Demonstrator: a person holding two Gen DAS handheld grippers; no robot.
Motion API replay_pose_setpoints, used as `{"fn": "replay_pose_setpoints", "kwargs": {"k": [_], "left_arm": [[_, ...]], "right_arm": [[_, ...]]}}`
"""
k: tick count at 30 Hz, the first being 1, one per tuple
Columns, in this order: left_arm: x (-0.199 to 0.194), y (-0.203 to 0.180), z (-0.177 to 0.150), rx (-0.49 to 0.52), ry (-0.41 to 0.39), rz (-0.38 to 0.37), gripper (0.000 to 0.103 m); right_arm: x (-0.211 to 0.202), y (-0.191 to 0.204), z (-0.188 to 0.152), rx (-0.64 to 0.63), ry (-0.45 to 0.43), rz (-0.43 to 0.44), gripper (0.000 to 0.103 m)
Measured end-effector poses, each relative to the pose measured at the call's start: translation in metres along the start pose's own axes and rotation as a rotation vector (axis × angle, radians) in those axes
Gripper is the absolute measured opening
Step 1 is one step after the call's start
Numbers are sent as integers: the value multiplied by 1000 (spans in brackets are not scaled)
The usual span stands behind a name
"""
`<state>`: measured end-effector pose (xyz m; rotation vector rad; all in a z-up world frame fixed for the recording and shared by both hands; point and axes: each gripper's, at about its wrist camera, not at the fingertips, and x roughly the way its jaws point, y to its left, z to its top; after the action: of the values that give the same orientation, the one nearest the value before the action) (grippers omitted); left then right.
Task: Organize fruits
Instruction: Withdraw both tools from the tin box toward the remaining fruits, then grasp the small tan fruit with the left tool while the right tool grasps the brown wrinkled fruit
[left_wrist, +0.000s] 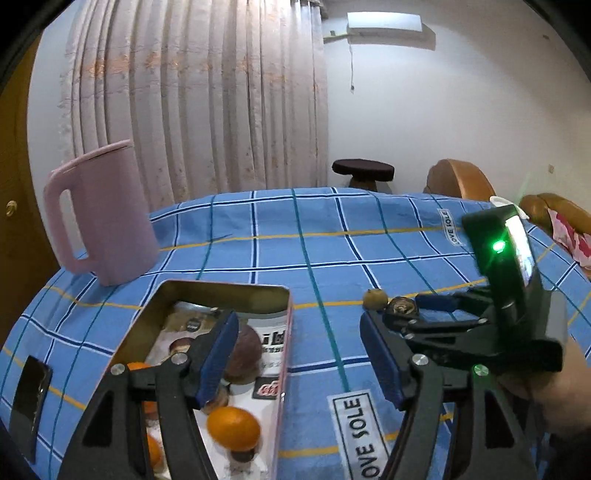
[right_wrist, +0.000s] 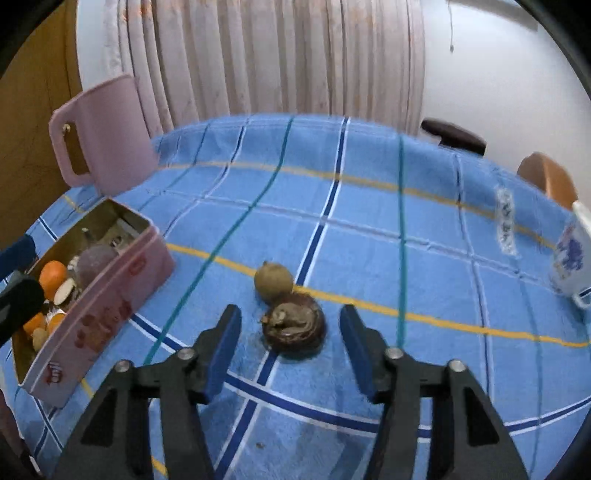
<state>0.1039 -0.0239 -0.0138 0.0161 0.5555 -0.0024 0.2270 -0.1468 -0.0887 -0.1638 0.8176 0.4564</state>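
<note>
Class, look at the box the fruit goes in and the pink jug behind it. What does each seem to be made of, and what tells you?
Box: probably thin metal, a tin; its inner walls are shiny and golden, and the outside is pink and printed.
Jug: likely plastic; matt, even pink, with a handle formed as one piece with the body.

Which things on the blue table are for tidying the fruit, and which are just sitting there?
For the job:
- pink rectangular metal tin holding fruit
- small orange citrus fruit in the tin
- round dark brown fruit on the cloth
- small olive-green fruit touching it
- open right gripper

Just sitting there:
- tall pink plastic jug
- blue-and-white porcelain cup
- blue checked tablecloth
</note>
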Motion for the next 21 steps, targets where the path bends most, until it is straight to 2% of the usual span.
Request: {"fn": "replay_pose_setpoints", "kwargs": {"k": [1, 2, 4, 8, 14, 17, 21], "left_arm": [[3, -2, 1, 5, 7, -3, 70], [5, -4, 2, 9, 11, -3, 70], [9, -11, 5, 17, 16, 4, 70], [26, -29, 13, 31, 47, -34, 70], [65, -59, 22, 57, 116, -71, 70], [88, -65, 22, 53, 159, -69, 70], [107, -74, 20, 64, 191, -79, 68]], "right_arm": [[2, -1, 0, 3, 13, 5, 43], [2, -2, 0, 3, 7, 12, 42], [-2, -5, -2, 9, -10, 5, 42], [-13, -33, -5, 85, -62, -73, 42], [-28, -75, -11, 212, -106, -108, 42], [-33, -92, -16, 270, -123, -90, 42], [-35, -88, -15, 251, -133, -94, 42]]}}
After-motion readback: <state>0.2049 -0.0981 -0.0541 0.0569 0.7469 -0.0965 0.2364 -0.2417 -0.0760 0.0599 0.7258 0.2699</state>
